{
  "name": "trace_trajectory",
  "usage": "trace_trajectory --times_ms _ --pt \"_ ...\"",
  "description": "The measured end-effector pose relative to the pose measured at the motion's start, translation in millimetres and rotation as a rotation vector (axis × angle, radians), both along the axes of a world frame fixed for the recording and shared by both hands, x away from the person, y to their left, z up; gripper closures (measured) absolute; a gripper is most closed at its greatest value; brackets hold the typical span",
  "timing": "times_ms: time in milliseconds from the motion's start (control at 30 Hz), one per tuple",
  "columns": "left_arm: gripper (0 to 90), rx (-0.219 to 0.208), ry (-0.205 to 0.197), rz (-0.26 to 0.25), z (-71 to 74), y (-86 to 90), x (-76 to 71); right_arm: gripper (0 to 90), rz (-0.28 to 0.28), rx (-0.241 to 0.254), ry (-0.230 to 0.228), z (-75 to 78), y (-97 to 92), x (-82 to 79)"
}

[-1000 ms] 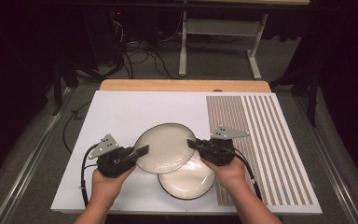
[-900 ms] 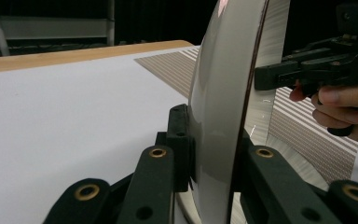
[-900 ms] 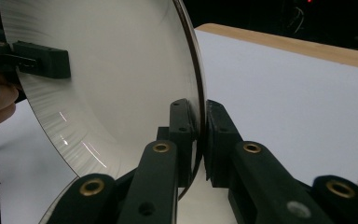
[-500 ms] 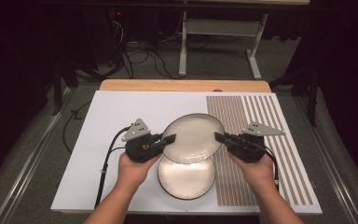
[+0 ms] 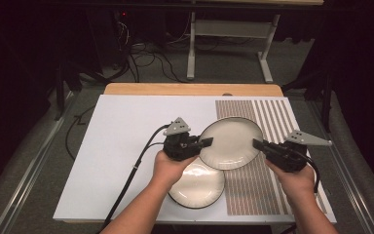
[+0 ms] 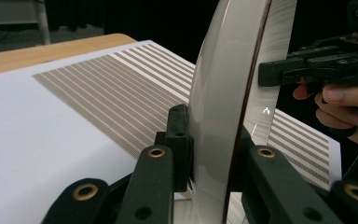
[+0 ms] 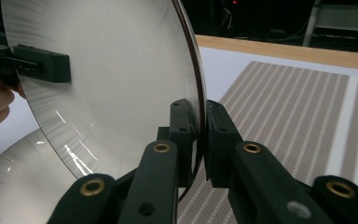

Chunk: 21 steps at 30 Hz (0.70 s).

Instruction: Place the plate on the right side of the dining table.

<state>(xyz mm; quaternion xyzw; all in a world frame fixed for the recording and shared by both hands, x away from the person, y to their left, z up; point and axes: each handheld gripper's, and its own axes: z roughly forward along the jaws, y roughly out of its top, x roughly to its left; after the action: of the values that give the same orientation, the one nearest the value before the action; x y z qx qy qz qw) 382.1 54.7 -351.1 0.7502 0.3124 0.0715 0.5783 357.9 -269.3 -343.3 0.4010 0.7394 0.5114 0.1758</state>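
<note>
Left gripper (image 5: 205,143) and right gripper (image 5: 258,144) pinching plate (image 5: 231,142) rims, forearms converging

The top plate (image 5: 231,142) covers the upper right part of the lower plate (image 5: 197,185), and the left hand (image 5: 168,165) covers its upper left rim. In the left claw view the top plate (image 6: 223,107) runs off the top and bottom edges. Both forearms are cut off at the bottom of the high view.

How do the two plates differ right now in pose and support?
The upper plate is lifted, clamped at opposite rim edges by the left gripper and right gripper; the lower plate lies flat on the table, ungripped. The upper one overlaps the lower's far edge. Both look cream with dark rims.
</note>
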Motion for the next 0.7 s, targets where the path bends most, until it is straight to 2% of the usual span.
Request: trace_trajectory --times_ms 100,167,300,700 --pt "77.4 0.014 0.017 -0.022 -2.3 -15.9 8.7 85.9 -0.032 0.004 0.012 -3.6 -19.1 0.0" --pt "77.4 0.02 0.023 -0.03 -2.6 -23.7 12.0 85.8 -0.038 0.005 0.014 -4.2 -22.2 0.1" --pt "77.1 0.041 0.029 -0.051 -2.8 -44.6 20.9 85.8 -0.073 0.012 0.025 -8.1 -41.2 0.0" --pt "76.0 0.063 0.047 -0.089 -6.2 -84.8 38.8 85.8 -0.139 0.007 0.039 -11.9 -76.5 0.4"
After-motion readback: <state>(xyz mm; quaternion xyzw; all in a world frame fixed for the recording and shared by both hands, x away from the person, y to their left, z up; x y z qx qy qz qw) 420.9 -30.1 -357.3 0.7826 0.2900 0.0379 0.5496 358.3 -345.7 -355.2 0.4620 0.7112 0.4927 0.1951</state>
